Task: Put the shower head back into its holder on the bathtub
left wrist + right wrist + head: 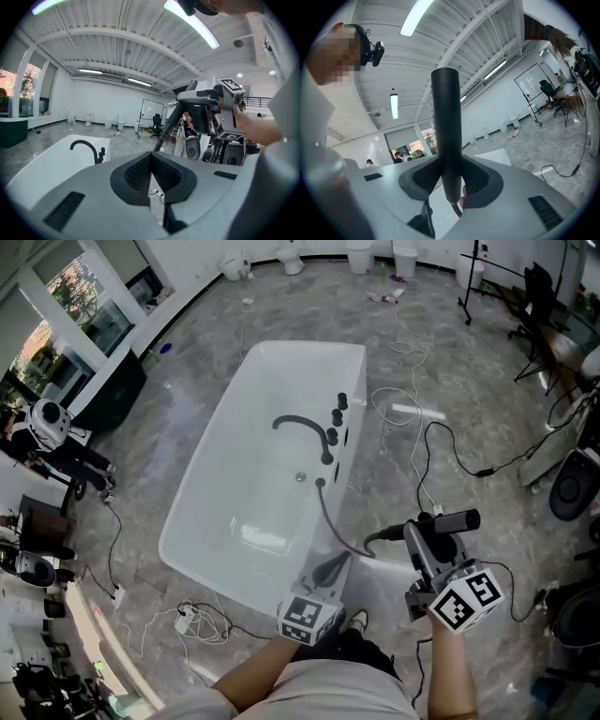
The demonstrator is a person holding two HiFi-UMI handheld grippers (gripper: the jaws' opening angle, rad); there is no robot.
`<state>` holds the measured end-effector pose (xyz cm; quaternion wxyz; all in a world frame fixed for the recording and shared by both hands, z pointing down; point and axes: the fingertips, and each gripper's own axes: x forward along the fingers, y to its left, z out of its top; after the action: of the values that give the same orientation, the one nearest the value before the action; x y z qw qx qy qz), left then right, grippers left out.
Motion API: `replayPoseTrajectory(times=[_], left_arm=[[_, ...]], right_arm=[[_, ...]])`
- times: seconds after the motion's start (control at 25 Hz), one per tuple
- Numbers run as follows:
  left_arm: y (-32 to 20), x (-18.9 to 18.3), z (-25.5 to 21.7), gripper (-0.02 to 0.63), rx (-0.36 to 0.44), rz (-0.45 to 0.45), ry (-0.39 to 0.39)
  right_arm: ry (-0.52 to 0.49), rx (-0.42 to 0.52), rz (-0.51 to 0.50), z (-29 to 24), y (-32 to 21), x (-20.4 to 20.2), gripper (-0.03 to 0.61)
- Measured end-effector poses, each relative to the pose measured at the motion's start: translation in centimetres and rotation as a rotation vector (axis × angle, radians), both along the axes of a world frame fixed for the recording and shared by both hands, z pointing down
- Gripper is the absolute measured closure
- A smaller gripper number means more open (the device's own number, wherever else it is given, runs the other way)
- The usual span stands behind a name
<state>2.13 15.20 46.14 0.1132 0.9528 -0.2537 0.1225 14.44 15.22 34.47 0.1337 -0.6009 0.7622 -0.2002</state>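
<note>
One step looks done and the main one is left: the shower head is off the tub and in hand, but not in its holder.

At the left, the left gripper has its jaws pressed together with nothing between them. It sits low by the near end of the white bathtub. On the tub's right rim a row of black fittings stands beside the curved black faucet. The holder should be among them, though I cannot tell which one it is. From that rim a dark hose runs over the tub's side and out to the right, to the shower head. The right gripper is clamped on its black handle, pads tight on either side, holding it clear of the tub off the near right corner. I judge that the carry back to the rim and the seating in the holder are both yet to be done.

The floor is grey and marbled. Large windows line the left wall, and a power strip with white leads lies by the tub's near left side. Toilets stand along the far wall. Loose cables trail across the floor to the right, and an office chair stands at the far right. Overhead is a ribbed white ceiling with strip lights.
</note>
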Motion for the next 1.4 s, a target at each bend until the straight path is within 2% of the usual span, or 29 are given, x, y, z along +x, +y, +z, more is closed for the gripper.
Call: replayPoseTrajectory(times=[0.32, 0.6, 0.88, 1.16, 1.36, 1.4], left_arm=[[-7.3, 0.2, 0.1, 0.607, 0.03, -0.012, 0.032], [-12.7, -1.1, 1.5, 0.607, 0.002, -0.015, 0.026], [-15.5, -1.1, 4.4, 0.607, -0.05, -0.049, -0.008], [-17.4, 0.4, 8.1, 0.606, -0.092, -0.094, -0.063], [-18.5, 1.1, 12.0, 0.604, -0.124, -0.144, -0.107], [-18.8, 1.2, 12.9, 0.585, -0.129, -0.155, -0.116]], right_arm=[[-0.097, -0.022, -0.025, 2.0, -7.0, 0.2, 0.437], [-0.155, -0.009, 0.001, 1.6, -12.7, 0.2, 0.437], [-0.436, -0.003, 0.004, 4.3, -16.6, 2.9, 0.437], [-0.605, 0.033, -0.021, 4.3, -19.3, 6.8, 0.437], [-0.775, 0.073, -0.067, 3.2, -20.6, 8.3, 0.437], [-0.802, 0.079, -0.077, 3.0, -20.8, 8.5, 0.437]])
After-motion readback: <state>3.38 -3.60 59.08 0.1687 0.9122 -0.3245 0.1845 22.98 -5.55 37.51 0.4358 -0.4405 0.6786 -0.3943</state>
